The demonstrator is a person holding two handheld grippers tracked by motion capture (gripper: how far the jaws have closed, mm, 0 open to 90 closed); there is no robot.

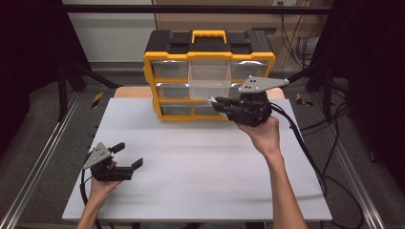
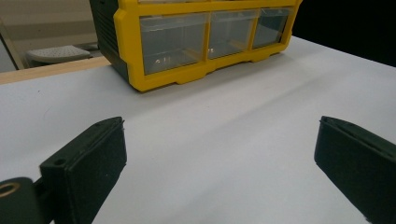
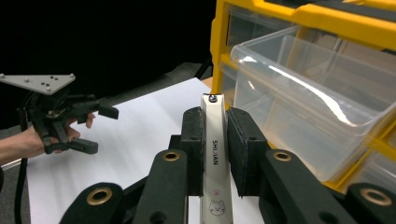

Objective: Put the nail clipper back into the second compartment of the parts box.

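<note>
High view: right hand-held gripper (image 1: pixel 215 101) is up off the desk (image 1: pixel 200 157), far right, jaws clamped on a thin pale item hard to make out from here, tip just beside the pulled-out clear drawer (image 1: pixel 208 82) of the yellow organizer (image 1: pixel 208 56) at the far edge. Left hand-held gripper (image 1: pixel 129 155) sits near left, low over the desk, jaws wide apart, nothing betw. them.

Left gripper view: left gripper's jaws spread wide w/ bare white desk betw. them; organizer beyond.

Right gripper view: right gripper's pads squeeze a white nail clipper (image 3: pixel 213 154), marked SHIJIAN, upright betw. them, its tip close to the drawer's rim, not touching. Left gripper seen far left, released.
</note>
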